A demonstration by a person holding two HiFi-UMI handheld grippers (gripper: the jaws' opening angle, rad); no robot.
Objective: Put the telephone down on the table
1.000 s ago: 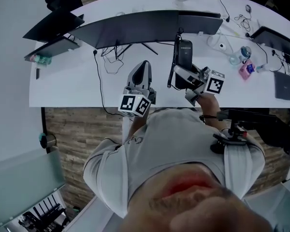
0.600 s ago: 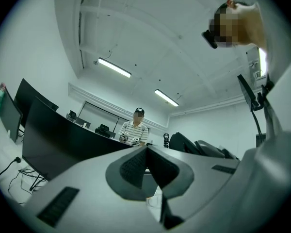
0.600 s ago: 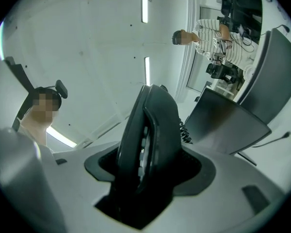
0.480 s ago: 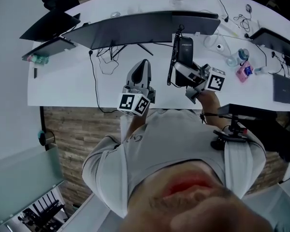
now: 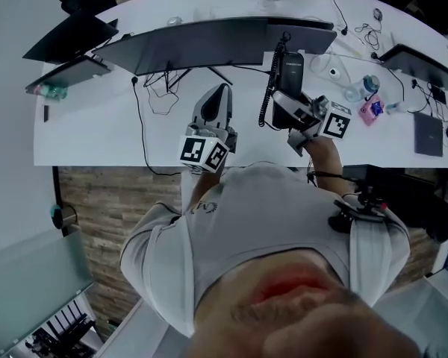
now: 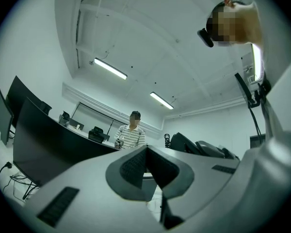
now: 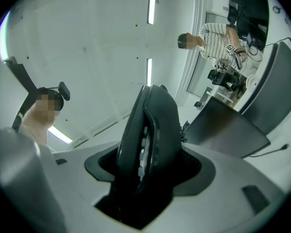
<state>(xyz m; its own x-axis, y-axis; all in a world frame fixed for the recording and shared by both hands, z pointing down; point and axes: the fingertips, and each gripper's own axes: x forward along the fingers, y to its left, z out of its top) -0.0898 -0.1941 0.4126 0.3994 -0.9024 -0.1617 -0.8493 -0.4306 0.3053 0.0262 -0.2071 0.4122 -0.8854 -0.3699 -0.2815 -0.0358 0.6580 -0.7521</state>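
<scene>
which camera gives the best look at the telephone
The right gripper view: the telephone fills the centre, clamped edge-on in the right tongs, its keys showing. The head view shows it small and dark over the table, coiled cord beside it. The left gripper view gives only a distant dark shape, hard to tell.

White table (image 5: 89,136) with monitors (image 5: 201,43), cables (image 5: 163,89)

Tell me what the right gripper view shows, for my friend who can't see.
The right gripper is shut on a black phone, held on edge against a white ceiling. Behind it are a dark monitor and a person in a striped shirt.
</scene>
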